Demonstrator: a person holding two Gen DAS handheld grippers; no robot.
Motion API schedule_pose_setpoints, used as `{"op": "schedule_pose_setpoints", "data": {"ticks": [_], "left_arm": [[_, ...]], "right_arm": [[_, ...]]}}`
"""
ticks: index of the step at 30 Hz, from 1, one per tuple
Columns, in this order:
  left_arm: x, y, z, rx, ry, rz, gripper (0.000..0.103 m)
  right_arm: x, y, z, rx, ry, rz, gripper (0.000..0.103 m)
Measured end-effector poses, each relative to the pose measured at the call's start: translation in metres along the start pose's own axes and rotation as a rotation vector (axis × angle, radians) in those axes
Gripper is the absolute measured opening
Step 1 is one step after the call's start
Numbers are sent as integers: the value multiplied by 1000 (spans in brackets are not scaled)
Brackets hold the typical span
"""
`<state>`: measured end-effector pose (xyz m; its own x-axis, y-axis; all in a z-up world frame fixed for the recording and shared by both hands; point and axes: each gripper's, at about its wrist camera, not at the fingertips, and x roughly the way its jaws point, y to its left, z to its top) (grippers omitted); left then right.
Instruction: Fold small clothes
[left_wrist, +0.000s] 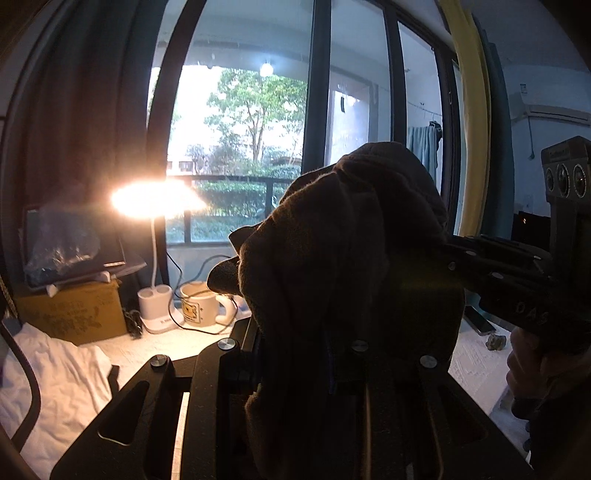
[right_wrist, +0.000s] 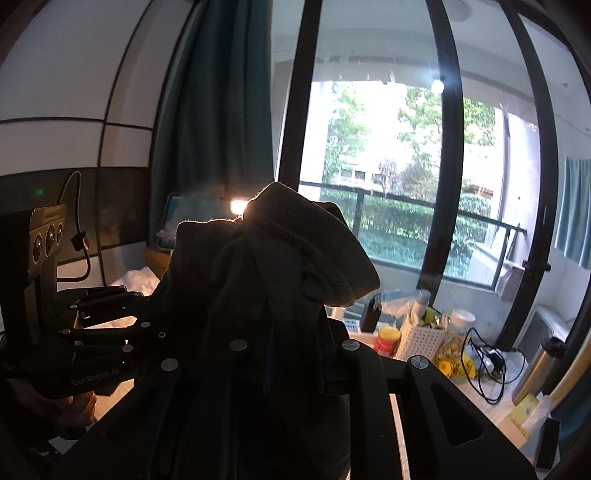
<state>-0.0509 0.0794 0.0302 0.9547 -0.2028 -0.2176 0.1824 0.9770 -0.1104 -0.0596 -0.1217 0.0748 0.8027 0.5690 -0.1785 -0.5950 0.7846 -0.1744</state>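
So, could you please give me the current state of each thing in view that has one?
dark garment: bunched, lifted off the table, held by both grippers
left gripper: shut on the garment
right gripper: shut on the garment
desk lamp: lit
white garment: lying crumpled on the table
mug: upright

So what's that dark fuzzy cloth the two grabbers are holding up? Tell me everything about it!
The dark cloth is a small brownish garment that looks soft and fleecy, with fuzzy edges glowing where lamp light comes from behind. It is bunched and crumpled into thick folds, not folded flat yet. It is held up in the air in front of the window. The left gripper pinches one side and the right gripper pinches the other. Its exact kind cannot be told.
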Motion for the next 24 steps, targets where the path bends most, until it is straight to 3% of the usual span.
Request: {"op": "schedule_pose_setpoints", "data": {"ticks": [16,24], "left_arm": [[-59,49,0,8,-85,129,24],[-85,72,-15,7,-92,191,24]], "right_arm": [[-7,71,27,-88,-78,105,19],[-7,106,28,-113,-87,179,19]]}}
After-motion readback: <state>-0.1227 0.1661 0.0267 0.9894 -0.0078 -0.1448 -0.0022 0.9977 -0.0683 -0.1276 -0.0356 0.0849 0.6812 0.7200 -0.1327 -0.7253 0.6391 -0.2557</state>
